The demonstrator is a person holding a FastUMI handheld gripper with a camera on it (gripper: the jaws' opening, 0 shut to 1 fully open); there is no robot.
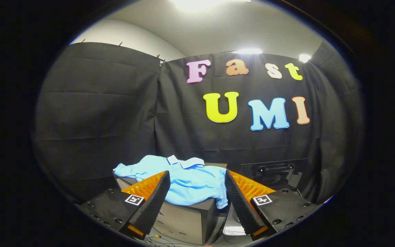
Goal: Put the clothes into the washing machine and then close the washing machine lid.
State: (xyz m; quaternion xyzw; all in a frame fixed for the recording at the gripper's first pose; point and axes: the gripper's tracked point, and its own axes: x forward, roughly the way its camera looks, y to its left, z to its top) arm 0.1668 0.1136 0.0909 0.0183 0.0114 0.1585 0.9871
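A light blue polo shirt [187,180] lies spread over the top of a dark box-like stand [190,219], its collar towards the black cloth wall and one edge hanging over the stand's front right corner. My gripper [195,187] is open, its two fingers wide apart and nothing between them; the shirt lies just ahead of the fingertips. To the right of the shirt, beyond the right finger, stands the washing machine [276,173], dark, with a raised glossy lid that has a handle bar near its top.
Black cloth walls close the booth behind and on both sides. The stand's grey front face drops below the fingers, with cables on the floor at its foot. A pale object shows low between the stand and the machine.
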